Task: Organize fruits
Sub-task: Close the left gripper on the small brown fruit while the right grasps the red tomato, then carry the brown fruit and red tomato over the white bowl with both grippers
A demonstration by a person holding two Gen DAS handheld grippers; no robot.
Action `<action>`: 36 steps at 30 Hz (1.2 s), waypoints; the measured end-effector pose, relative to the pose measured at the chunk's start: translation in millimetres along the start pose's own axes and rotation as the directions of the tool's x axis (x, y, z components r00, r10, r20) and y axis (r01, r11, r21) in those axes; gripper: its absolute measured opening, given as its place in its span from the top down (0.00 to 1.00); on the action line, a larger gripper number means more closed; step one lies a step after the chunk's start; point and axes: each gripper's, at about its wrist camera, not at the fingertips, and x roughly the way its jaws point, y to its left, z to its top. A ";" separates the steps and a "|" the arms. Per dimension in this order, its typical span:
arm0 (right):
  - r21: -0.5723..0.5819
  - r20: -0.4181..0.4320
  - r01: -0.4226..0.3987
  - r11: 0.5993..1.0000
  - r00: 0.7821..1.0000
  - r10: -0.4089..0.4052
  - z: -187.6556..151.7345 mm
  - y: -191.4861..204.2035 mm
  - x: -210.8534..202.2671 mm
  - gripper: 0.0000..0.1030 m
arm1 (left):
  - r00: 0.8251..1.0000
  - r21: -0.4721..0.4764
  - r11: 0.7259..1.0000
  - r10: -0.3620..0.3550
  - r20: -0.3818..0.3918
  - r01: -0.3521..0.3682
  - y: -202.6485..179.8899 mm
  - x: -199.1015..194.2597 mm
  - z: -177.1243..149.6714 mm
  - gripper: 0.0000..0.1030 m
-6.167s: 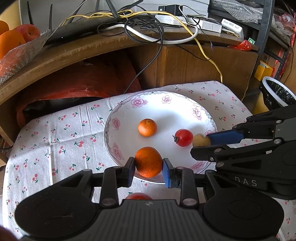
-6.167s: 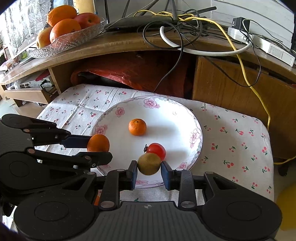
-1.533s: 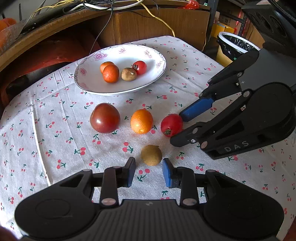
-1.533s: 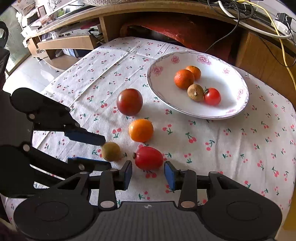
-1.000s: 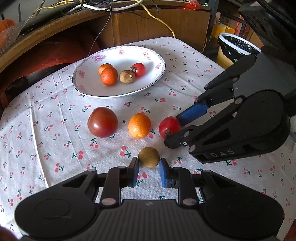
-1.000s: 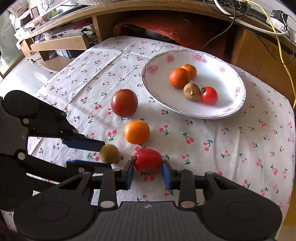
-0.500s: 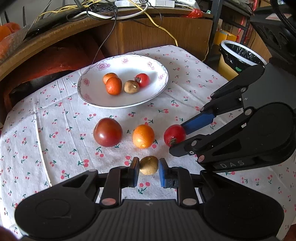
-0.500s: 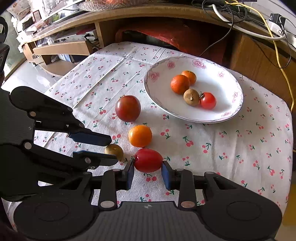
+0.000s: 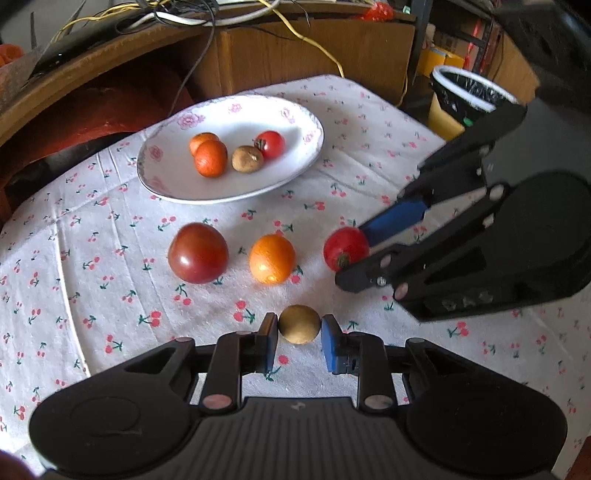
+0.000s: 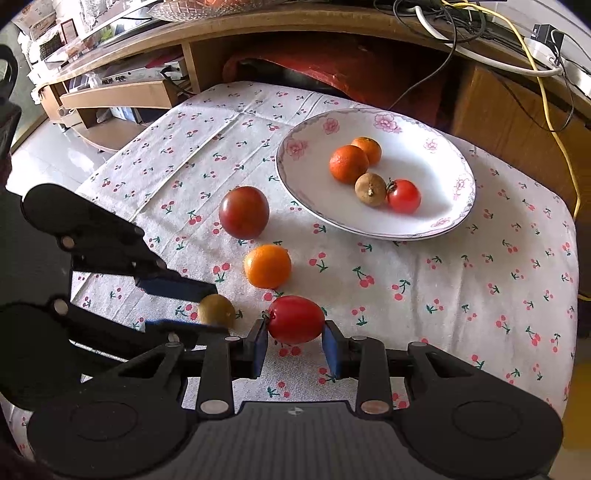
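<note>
A curved wooden desk [image 10: 332, 22] strewn with cables [image 9: 207, 18] stands behind, a lined bin [image 9: 469, 92] beside it

Both wrist views look steeply down from near, sharing the plate [image 9: 314, 155] and tablecloth [image 10: 461, 295].

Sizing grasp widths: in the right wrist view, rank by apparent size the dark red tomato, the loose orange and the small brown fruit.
1. Dark red tomato
2. Loose orange, slightly smaller though nearer the camera
3. Small brown fruit in the left tool, clearly smallest, though nearest
</note>
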 end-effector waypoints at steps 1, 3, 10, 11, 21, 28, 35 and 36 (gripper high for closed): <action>-0.001 0.000 0.001 1.000 1.000 -0.001 -0.1 -0.2 -0.3 0.73 | 1.000 0.002 1.000 0.001 0.002 -0.001 -0.7 0.8 -1.0 0.65; 0.000 0.000 0.002 1.000 1.000 -0.002 -0.3 -0.7 -0.4 0.74 | 1.000 -0.010 1.000 0.002 0.008 -0.002 0.1 0.3 -1.0 0.66; 0.004 0.008 0.007 1.000 1.000 -0.007 1.3 -3.0 -2.1 0.73 | 1.000 -0.028 1.000 0.003 0.021 -0.003 3.5 -4.9 3.9 0.67; 0.005 0.012 0.008 1.000 1.000 -0.009 2.0 -3.4 -3.0 0.73 | 1.000 -0.028 1.000 0.004 0.029 -0.003 3.8 -7.2 5.6 0.67; 0.041 0.067 0.033 0.999 0.997 -0.036 16.8 -15.4 -10.0 0.73 | 0.993 -0.051 0.997 0.062 0.101 -0.057 16.8 -17.1 34.7 0.67; 0.089 0.107 0.059 0.994 0.992 -0.069 30.9 -29.2 -10.7 0.73 | 0.987 -0.072 0.994 0.094 0.129 -0.086 23.5 -12.2 54.5 0.68; 0.120 0.124 0.086 0.989 0.987 -0.101 43.3 -40.3 -0.8 0.73 | 0.983 -0.101 0.988 0.126 0.136 -0.113 33.8 0.5 69.3 0.68; 0.119 0.127 0.093 0.988 0.986 -0.108 44.6 -40.5 -0.2 0.72 | 0.982 -0.104 0.987 0.133 0.137 -0.120 34.6 1.6 70.6 0.68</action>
